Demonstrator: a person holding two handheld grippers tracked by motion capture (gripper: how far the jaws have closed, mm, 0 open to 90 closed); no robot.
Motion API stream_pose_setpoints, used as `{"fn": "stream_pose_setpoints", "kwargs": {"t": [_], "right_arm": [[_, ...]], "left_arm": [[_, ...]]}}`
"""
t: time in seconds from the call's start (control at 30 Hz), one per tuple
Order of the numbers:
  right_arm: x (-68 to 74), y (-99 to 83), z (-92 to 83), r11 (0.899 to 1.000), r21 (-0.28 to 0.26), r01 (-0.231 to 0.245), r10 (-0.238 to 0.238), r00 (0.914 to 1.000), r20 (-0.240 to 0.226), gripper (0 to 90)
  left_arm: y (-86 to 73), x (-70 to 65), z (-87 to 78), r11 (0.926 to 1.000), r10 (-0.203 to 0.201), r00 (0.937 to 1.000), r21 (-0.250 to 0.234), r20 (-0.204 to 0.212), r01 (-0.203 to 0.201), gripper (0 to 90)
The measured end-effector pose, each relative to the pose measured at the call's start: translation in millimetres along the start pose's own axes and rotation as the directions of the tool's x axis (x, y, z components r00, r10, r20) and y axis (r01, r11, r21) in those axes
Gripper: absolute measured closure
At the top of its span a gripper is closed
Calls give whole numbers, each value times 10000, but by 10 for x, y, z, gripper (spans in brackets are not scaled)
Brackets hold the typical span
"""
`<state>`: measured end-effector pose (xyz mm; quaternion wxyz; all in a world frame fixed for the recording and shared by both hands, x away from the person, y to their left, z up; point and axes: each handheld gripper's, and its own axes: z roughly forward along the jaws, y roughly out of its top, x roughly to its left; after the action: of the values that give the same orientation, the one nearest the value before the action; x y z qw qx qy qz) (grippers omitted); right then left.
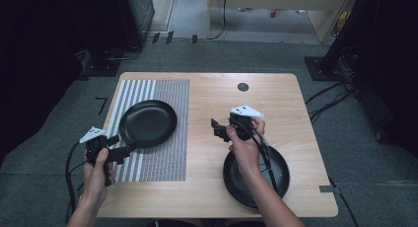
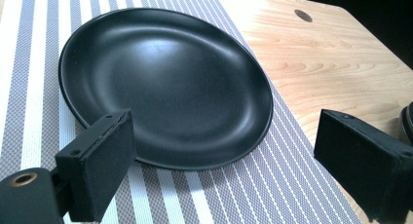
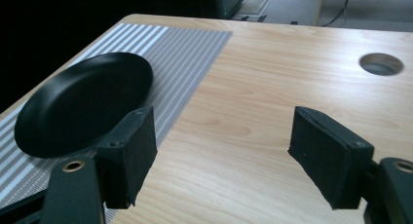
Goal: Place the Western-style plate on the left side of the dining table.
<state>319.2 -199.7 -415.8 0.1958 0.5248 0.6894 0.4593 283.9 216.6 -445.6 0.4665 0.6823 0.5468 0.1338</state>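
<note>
Left hand-held gripper (image 1: 117, 147) sits at lower left of the high view, jaws spread wide and holding nothing. In its own view the near rim of plate A (image 2: 165, 83) lies between the two pads but neither presses on it; the left pad (image 2: 100, 165) sits just at the rim, whether touching I cannot tell.

Plate A (image 1: 148, 123) rests on the striped mat (image 1: 167, 158), up and right of the left hand-held gripper, directly along its pointing line.

Right hand-held gripper (image 1: 218, 130), centre of the high view, points toward frame left, jaws fully apart, empty; bare counter (image 3: 253, 117) shows between its pads. Plate B (image 1: 281, 180) lies on the counter at lower right, beneath that forearm and behind the gripper.

Judgement: the left is the nearer hand to plate A and already lined up on its rim; closing there would take it. Right would have to cross open counter to reach plate A, or turn back for plate B.
</note>
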Motion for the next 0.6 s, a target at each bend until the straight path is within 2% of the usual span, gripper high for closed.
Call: {"fn": "stream_pose_setpoints", "kwargs": {"t": [0.4,0.5,0.6], "right_arm": [[-368,-225,-322,9990,-136,-421,426,9981,441,254],[-461,-289,-390,9987,-144,-495,503,9971,579,256],[-557,-350,-452,9982,-197,-561,573,9958,719,257]], "left_arm": [[-255,-47,-26,10000,24,9998,78,-182,-23,81],[-332,-50,-18,9998,85,9995,169,-320,-80,81],[-424,-44,-19,9997,185,9978,158,-640,-175,81]]}}
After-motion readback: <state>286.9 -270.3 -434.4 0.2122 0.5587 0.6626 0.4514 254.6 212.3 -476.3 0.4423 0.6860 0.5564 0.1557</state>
